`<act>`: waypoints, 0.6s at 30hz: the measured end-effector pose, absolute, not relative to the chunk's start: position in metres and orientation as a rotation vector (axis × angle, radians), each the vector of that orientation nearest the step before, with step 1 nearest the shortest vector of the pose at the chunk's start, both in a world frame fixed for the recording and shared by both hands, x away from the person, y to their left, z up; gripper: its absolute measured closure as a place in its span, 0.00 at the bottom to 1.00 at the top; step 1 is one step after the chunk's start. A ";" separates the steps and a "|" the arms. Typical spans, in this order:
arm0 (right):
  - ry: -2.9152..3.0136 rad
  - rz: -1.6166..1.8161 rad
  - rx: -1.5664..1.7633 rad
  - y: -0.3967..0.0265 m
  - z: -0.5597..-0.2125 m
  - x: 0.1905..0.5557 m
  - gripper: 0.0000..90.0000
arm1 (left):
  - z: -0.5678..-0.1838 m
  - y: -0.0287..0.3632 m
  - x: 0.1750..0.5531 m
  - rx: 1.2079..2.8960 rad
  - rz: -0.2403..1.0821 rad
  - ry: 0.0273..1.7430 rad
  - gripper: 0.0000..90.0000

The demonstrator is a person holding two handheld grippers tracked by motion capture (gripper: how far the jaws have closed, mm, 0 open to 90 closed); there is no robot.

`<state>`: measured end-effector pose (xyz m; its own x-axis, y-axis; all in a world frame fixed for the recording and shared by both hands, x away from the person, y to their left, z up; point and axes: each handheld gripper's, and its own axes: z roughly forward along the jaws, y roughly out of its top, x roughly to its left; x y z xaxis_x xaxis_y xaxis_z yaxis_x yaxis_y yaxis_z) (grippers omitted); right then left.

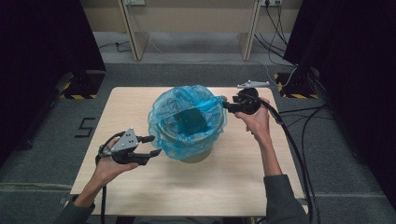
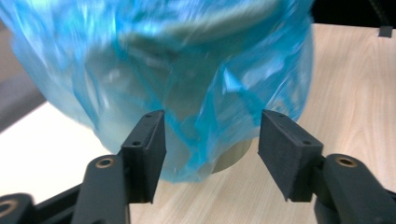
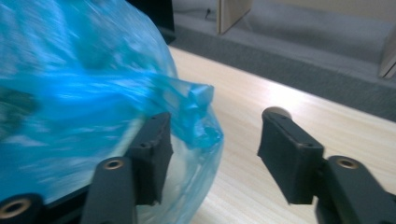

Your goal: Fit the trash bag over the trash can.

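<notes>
1. Centrally on the pale wooden table [image 1: 224, 182] stands a round beige bin [image 1: 195, 156] lined with a translucent blue plastic bag [image 1: 187, 119] that drapes over its rim.
2. Left gripper [image 1: 150, 145]: jaws spread apart, empty, just beside the bag's lower left side.
3. Right gripper [image 1: 226, 103]: jaws parted, gripping nothing, at the bag's upper right edge, where a fold of plastic lies against one jaw.

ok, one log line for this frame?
left hand-held gripper: open, at blue bin liner | right hand-held gripper: open, at liner's far edge | bin: upright on table
</notes>
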<state>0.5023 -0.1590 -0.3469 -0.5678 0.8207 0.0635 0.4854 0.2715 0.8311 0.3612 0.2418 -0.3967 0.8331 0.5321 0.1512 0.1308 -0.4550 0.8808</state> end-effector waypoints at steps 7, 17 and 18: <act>2.106 1.339 1.102 -0.148 -0.323 0.446 0.44 | -0.371 0.246 0.365 1.958 0.542 0.508 0.37; 2.200 1.271 1.067 -0.125 -0.341 0.429 0.57 | -0.352 0.245 0.391 1.905 0.588 0.592 0.33; 2.205 1.254 1.067 -0.126 -0.342 0.432 0.59 | -0.351 0.245 0.393 1.904 0.587 0.596 0.32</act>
